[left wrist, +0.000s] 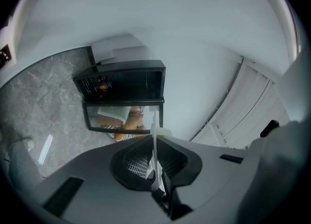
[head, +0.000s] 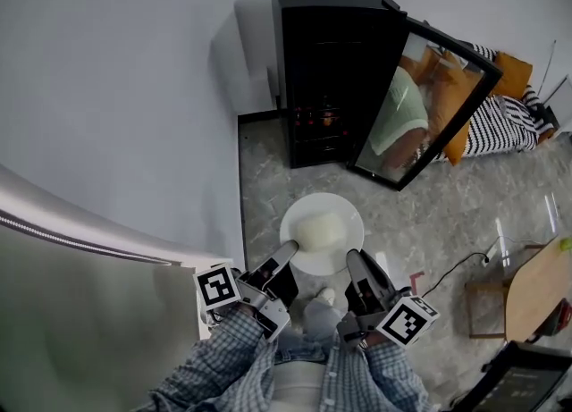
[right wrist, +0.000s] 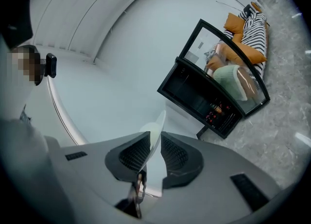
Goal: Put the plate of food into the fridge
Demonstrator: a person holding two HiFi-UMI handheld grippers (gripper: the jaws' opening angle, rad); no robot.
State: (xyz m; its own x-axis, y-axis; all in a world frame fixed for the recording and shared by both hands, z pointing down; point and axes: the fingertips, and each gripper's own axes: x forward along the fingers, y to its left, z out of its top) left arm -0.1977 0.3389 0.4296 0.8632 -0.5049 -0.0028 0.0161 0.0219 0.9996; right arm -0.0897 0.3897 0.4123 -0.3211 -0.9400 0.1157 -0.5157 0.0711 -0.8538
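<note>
A white plate [head: 341, 206] with a pale mound of food [head: 320, 226] hangs level above the floor, held at its near rim from both sides. My left gripper [head: 288, 249] is shut on the plate's left rim, seen edge-on as the plate [left wrist: 155, 140] between the pads. My right gripper [head: 353, 258] is shut on the right rim, where the plate [right wrist: 156, 129] shows as a thin white edge. Ahead stands the small black fridge [head: 335, 66], its glass door [head: 427, 106] swung open to the right and its dark shelves showing.
A white wall runs along the left of the fridge. A marbled grey floor [head: 420, 222] lies below. A striped and orange cushion pile [head: 505, 102] sits behind the door. A wooden table [head: 536, 290] and a cable [head: 456, 267] lie at the right. A curved steel counter edge [head: 80, 231] is at my left.
</note>
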